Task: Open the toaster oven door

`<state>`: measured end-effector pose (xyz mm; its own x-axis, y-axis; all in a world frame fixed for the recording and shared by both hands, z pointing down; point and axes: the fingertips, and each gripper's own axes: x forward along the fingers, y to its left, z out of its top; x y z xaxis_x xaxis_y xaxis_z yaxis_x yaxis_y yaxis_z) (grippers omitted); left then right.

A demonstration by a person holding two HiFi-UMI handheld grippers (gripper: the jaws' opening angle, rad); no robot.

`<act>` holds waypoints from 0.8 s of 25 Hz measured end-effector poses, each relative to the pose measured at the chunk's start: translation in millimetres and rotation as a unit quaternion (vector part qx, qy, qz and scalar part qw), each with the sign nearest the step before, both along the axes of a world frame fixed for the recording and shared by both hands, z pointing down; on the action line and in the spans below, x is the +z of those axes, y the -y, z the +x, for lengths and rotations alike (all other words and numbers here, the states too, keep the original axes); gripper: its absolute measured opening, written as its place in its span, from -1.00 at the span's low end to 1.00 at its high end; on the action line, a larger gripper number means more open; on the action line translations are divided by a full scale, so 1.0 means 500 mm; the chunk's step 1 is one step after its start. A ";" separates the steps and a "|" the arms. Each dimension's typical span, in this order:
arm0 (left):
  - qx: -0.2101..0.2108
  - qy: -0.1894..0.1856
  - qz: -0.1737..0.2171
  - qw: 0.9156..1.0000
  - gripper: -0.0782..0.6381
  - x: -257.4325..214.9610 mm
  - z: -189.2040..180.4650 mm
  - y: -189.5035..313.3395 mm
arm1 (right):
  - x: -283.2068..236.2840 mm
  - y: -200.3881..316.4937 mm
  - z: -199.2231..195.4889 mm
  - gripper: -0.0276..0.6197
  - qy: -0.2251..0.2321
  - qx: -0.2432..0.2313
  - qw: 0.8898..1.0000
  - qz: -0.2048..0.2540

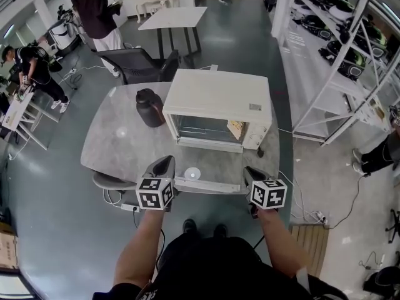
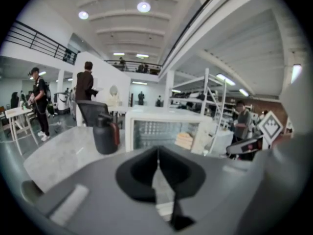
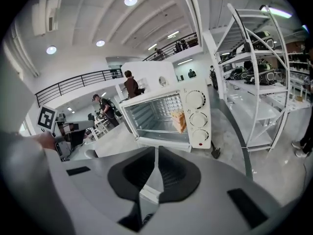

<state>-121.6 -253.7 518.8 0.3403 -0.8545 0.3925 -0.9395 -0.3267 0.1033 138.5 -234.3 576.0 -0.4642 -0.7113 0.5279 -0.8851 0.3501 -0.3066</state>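
Toaster oven (image 1: 217, 99) toward far side of grey tabletop (image 1: 119, 149), front facing near edge. Door (image 1: 209, 144) seemingly dropped flat at the front, cavity and wire rack (image 3: 156, 124) exposed, though hard to be sure from the head view. Tan item (image 3: 178, 120) inside at right, next to three dials (image 3: 198, 116). Dark jug (image 1: 149, 107) just left of oven, apart from it. Small white disc (image 1: 192, 174) and pale bar (image 1: 206, 184) by near edge, between both claws. Left claw (image 1: 164, 165) closed, nothing in it, held above near edge at left. Right claw (image 1: 253, 174) likewise closed on nothing, at right, well short of oven.
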 end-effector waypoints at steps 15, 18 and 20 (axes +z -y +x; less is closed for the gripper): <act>0.033 -0.021 0.054 0.998 -0.75 -0.145 -0.046 0.031 | -0.238 0.036 -0.078 -0.94 0.035 -0.002 0.990 0.139; 0.042 -0.016 0.077 0.996 -0.75 -0.183 -0.081 0.047 | -0.287 0.050 -0.121 -0.94 0.036 0.002 0.985 0.166; 0.048 -0.017 0.090 0.995 -0.75 -0.203 -0.099 0.052 | -0.310 0.052 -0.147 -0.94 0.033 0.001 0.983 0.180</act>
<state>-171.1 -279.7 417.2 0.4347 -0.8725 0.2232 -0.8997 -0.4315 0.0656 65.2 -260.2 420.8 -0.4873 -0.8476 0.2101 -0.8682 0.4446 -0.2202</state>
